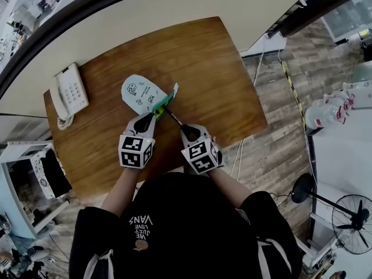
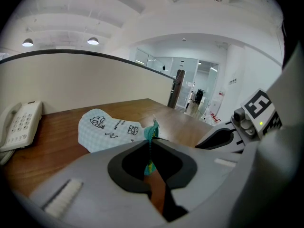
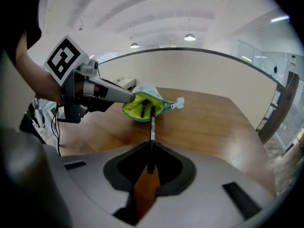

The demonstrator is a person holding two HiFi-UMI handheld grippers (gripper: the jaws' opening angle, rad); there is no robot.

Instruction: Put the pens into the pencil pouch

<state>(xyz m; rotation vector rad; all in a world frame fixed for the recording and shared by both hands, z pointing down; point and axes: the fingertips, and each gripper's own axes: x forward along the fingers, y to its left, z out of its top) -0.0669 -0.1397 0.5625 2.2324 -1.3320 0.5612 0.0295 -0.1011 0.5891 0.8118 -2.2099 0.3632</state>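
Observation:
A pale blue patterned pencil pouch [image 1: 139, 93] with a teal rim and yellow-green lining lies mid-table, its mouth open towards me. My left gripper [image 1: 152, 116] is shut on the pouch's teal rim [image 2: 151, 136] and holds the mouth up. My right gripper [image 1: 185, 130] is shut on a black pen [image 1: 172, 116]. In the right gripper view the pen [image 3: 152, 125] runs straight out from the jaws, its far end at the pouch mouth [image 3: 142, 109]. A dark pen-like thing lies inside the pouch. The left gripper [image 3: 111, 94] shows at the mouth's left side.
A white desk telephone [image 1: 70, 92] sits at the table's left end. The wooden table [image 1: 221, 80] is backed by a curved beige partition. To the right is wood flooring with a floor fan [image 1: 353, 215]; a white cabinet [image 1: 23, 173] stands at the left.

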